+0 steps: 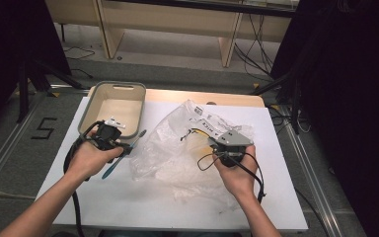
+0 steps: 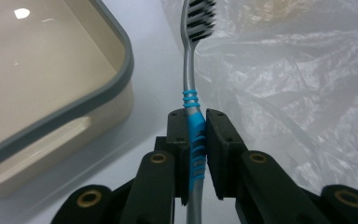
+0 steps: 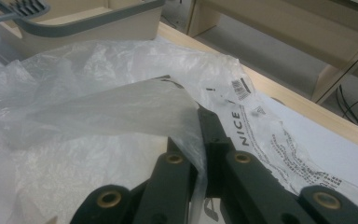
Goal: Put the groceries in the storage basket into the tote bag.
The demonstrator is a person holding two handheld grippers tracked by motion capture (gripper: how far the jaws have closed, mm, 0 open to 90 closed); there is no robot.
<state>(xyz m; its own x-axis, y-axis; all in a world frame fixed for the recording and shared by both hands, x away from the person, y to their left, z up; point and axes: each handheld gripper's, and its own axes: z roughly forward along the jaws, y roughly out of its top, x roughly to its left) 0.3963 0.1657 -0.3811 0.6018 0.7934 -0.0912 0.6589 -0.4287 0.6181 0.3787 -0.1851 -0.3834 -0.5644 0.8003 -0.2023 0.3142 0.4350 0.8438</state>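
The person's left forearm is coming in from the near left corner and angling toward the far right. Its hand is wrapping the left gripper, whose jaws are clamping the blue grip section of a toothbrush. In the high view the toothbrush is slanting from near left to far right, with its bristled head reaching toward the near right corner of the tray, just beside the rim. The right forearm is rising from the near edge, right of centre, and its hand is holding the right gripper over the right part of the clear plastic bag. Its jaws are pressing together on a fold of the bag, lifting the film off the white table.
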